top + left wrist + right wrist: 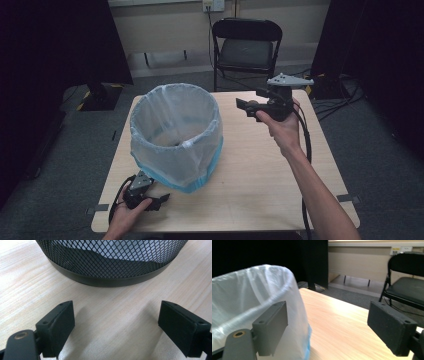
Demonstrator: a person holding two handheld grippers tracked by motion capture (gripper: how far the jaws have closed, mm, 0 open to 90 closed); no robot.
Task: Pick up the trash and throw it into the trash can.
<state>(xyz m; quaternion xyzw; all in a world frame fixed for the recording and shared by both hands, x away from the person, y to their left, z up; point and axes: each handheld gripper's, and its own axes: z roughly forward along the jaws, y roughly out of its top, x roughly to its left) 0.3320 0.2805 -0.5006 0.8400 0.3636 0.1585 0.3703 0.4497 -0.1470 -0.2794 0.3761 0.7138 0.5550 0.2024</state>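
Note:
A black mesh bin (112,262) lined with a translucent white bag (175,130) stands on the left half of the wooden table (260,170); the bag folds over the rim and shows a blue hem low down. My left gripper (162,201) rests low at the table's near left edge, just in front of the bin's base, jaws open and empty (116,325). My right gripper (242,105) is held up in the air to the right of the bin's rim, open, with the bag's edge (262,305) just beyond its left jaw.
A black folding chair (247,47) stands behind the table's far edge. Dark curtains hang at both sides. Cables lie on the floor at the right (340,95). Bare tabletop stretches right of the bin.

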